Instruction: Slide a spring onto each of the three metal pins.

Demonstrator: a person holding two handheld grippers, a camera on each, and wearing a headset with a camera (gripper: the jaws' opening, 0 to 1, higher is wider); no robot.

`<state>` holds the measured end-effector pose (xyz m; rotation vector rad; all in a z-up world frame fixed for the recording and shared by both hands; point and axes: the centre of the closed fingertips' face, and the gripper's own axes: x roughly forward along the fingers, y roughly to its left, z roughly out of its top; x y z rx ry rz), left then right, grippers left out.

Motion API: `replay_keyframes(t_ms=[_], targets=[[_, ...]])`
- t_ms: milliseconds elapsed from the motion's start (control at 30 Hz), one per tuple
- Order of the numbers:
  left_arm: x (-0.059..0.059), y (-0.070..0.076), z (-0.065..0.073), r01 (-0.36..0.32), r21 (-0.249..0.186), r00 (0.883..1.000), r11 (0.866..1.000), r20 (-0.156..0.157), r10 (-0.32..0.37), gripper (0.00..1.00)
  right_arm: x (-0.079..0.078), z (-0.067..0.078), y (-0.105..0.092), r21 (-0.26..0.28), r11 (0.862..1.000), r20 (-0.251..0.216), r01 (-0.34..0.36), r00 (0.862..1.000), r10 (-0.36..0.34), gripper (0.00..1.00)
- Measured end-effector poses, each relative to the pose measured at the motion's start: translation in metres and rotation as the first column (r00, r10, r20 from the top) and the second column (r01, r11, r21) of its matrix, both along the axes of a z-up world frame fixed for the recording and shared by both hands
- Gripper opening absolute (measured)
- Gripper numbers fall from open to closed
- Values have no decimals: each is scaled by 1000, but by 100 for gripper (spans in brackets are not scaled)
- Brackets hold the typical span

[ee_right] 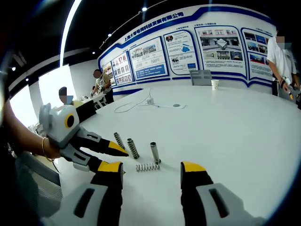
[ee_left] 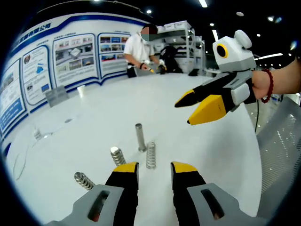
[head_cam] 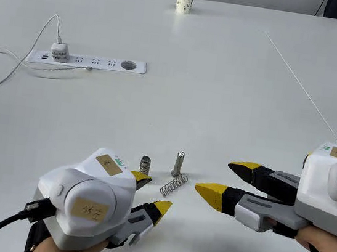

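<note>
Right gripper view: three pins (ee_right: 154, 151), two seemingly sprung; one spring (ee_right: 147, 166)

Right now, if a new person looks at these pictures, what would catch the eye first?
Two yellow-tipped tools face each other at the near side of the white table: the left gripper and the right gripper, both open and empty. Between them a bare pin stands upright with a loose spring lying at its foot, next to a second pin that already wears a spring.

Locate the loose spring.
Head view: the loose spring lies on its side just nearer the person than the bare pin, between the left tongs and the right tongs.
</note>
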<state>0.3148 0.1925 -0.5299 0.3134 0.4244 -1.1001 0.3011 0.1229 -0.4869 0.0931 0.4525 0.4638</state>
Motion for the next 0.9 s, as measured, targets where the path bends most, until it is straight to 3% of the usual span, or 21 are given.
replay_keyframes(t_ms=[333, 567, 700, 800, 900], targets=[[1, -12, -12, 13, 30, 1000, 999, 9, -13, 23, -13, -7, -6, -28, 1000, -12, -1, 1000, 1, 51], [8, -16, -18, 5, 34, 1000, 999, 14, -5, 20, -20, -10, -4, -39, 999, -16, -11, 1000, 11, 51], [11, -16, -21, -5, 31, 1000, 999, -9, 5, 19, -21, -11, -5, -46, 999, -21, -11, 1000, 10, 51], [12, -15, -25, -4, 54, 1000, 999, 0, 4, 18, -21, -10, -6, -39, 999, -18, -2, 1000, 2, 50], [13, -16, -27, -9, 51, 1000, 999, -10, 10, 17, -22, -10, -7, -39, 999, -19, 0, 1000, 0, 50]])
